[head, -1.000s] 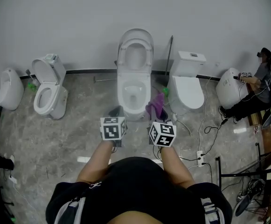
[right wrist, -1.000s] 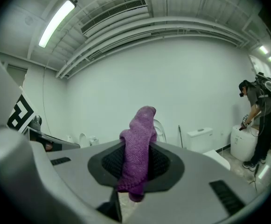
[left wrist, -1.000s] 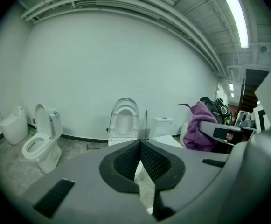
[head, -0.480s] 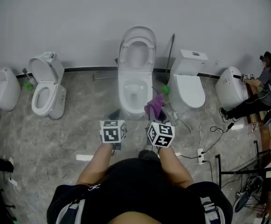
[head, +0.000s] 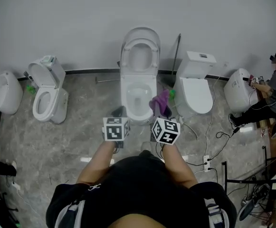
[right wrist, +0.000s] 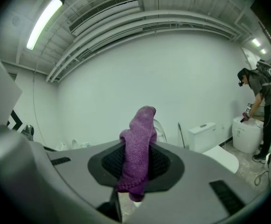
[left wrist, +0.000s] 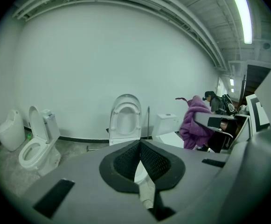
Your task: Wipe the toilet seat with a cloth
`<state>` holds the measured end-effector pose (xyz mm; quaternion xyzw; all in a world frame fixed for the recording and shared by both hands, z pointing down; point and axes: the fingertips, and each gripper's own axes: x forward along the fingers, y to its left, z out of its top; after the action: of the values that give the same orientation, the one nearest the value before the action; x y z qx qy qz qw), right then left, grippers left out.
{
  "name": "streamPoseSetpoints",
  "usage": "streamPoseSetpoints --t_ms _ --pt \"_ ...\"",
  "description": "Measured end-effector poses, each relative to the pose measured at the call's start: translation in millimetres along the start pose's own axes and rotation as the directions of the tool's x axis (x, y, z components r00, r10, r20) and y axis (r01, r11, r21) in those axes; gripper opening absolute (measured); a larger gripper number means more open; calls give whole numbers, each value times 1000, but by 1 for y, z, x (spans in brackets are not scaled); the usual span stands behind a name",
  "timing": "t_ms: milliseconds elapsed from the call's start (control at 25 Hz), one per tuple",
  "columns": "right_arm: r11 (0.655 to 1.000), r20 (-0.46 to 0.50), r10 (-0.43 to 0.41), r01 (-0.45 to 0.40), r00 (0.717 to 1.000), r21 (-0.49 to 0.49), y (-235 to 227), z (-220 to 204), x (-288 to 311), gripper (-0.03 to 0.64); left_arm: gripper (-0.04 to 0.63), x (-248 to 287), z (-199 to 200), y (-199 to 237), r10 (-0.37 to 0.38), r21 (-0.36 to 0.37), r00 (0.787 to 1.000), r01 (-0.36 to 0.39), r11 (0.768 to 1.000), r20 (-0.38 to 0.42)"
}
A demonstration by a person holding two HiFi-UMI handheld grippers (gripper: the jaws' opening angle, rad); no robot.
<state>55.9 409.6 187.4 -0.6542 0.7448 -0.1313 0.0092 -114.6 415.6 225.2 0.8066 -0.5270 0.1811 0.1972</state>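
Observation:
The middle white toilet (head: 138,87) stands against the wall with its lid raised; its seat ring (head: 128,99) lies open just ahead of both grippers. My right gripper (head: 160,116) is shut on a purple cloth (head: 159,102), which hangs at the bowl's right front edge. In the right gripper view the cloth (right wrist: 138,146) sticks up out of the pinched jaws and hides most of the toilet. My left gripper (head: 118,112) is shut and empty, at the bowl's left front. The left gripper view shows the toilet (left wrist: 125,119) ahead and the cloth (left wrist: 193,122) to the right.
A toilet with raised lid (head: 46,90) and a small white fixture (head: 7,91) stand to the left. To the right are a closed toilet (head: 195,91) and another unit (head: 238,90) with a person (head: 273,87) at it. A rod (head: 177,51) leans on the wall. Cables and a power strip (head: 206,160) lie on the floor.
Both grippers have moved forward toward the middle toilet. The cloth now hangs beside the bowl's right rim. Both jaws have stayed shut.

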Motion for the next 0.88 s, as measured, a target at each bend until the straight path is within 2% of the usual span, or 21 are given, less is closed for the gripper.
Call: streamPoseSetpoints --t_ms 320,600,880 --pt "999 -14 24 -24 1000 24 -69 28 66 78 6 75 50 -28 41 13 999 -41 999 -8" --pt "998 -37 63 -63 997 2 -120 40 122 78 6 136 81 -47 96 14 995 -96 995 -23" --pt "994 -77 105 -105 992 2 -149 39 159 78 6 170 86 -53 153 -13 987 -154 988 -57"
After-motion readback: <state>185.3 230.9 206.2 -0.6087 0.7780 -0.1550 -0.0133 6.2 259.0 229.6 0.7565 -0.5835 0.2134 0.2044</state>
